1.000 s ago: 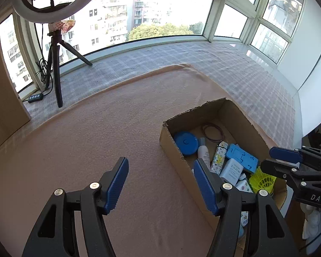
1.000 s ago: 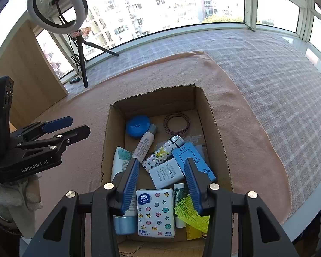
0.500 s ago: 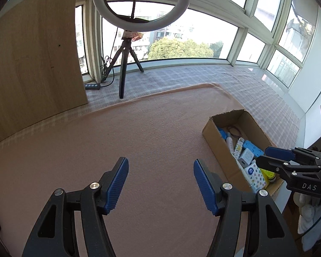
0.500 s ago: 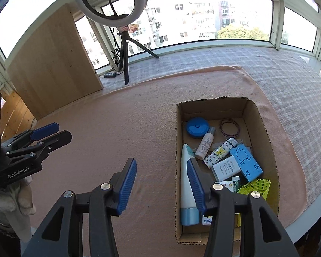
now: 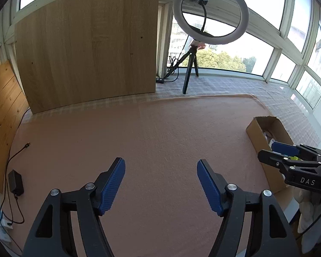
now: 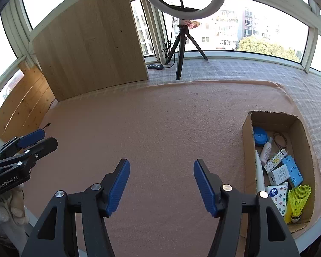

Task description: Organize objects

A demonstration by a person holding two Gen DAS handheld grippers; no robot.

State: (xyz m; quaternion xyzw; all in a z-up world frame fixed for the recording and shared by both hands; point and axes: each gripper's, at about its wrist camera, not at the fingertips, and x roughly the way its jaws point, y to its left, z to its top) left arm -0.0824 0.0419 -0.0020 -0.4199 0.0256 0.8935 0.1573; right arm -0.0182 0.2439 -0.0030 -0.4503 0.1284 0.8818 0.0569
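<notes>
Left claw [image 5: 161, 184]: jaws wide apart, nothing between the blue pads; they have just been opening further. It hangs over bare pink blanket [image 5: 160, 132]. Right claw [image 6: 161, 185]: jaws also spread and empty, likewise just been opening. It too is over bare blanket.

Cardboard box [image 6: 248, 141] sits at the right edge of the blanket, well apart from both claws. In the right wrist view it lies to the right of the right claw's right-hand finger, open side up. In the left wrist view only its near wall and part of its inside show, behind the right claw, which enters from the right edge.

Contents seen from the right wrist view:
- blue round case [image 6: 259, 136] at the far end
- small white bottle [image 6: 265, 151] just beside it
- dark loop of cord [image 6: 280, 139] on the box floor
- patterned tube [image 6: 275, 160]
- white pack [image 6: 279, 174]
- blue flat block [image 6: 293, 171]
- star-print tissue pack [image 6: 278, 197]
- yellow shuttlecock [image 6: 298, 199] at the near end
- long white tube [image 6: 259, 173] along the left wall

Nothing lies on the blanket between the claws. Ring light on tripod [image 5: 210, 19] stands behind the blanket; wooden board [image 5: 89, 42] leans to its left.
</notes>
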